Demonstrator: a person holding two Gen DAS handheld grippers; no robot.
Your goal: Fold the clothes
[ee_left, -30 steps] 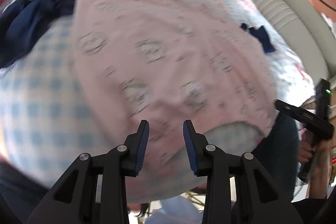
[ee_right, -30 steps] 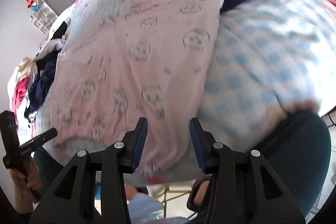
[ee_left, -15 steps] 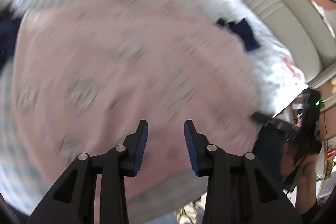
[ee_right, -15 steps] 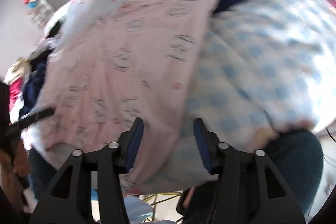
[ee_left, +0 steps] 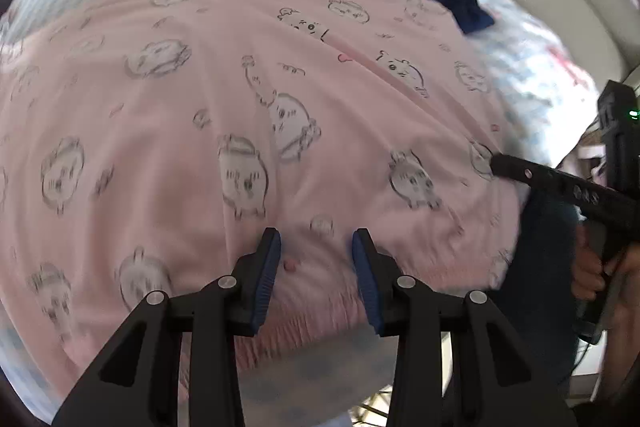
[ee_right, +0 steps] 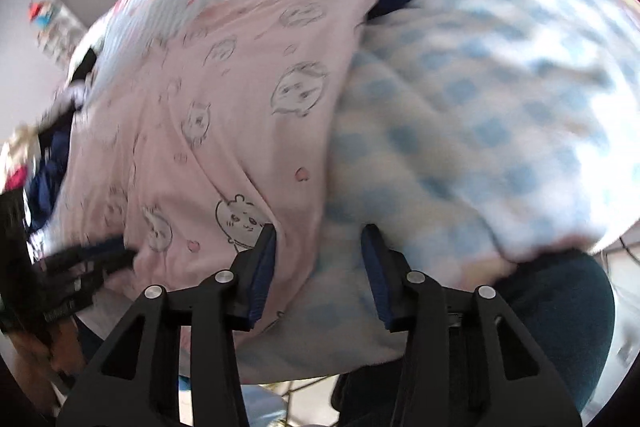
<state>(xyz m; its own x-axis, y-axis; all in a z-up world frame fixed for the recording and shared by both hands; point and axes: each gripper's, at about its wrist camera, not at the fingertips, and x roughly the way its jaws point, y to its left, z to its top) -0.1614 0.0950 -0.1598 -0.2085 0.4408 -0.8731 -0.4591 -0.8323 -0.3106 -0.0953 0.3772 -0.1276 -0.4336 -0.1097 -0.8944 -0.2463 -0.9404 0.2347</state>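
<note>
A: Where's the pink garment [ee_left: 248, 115] now?

B: Spread on the bed [ee_right: 500, 75], its near hem at the edge. A second ago both grippers hung back; now the left gripper [ee_left: 316, 269] and right gripper [ee_right: 318, 267] have closed in over that hem.

A: Fingers?

B: Both pairs released, gripping nothing. Probably lining up a hem grab.
</note>
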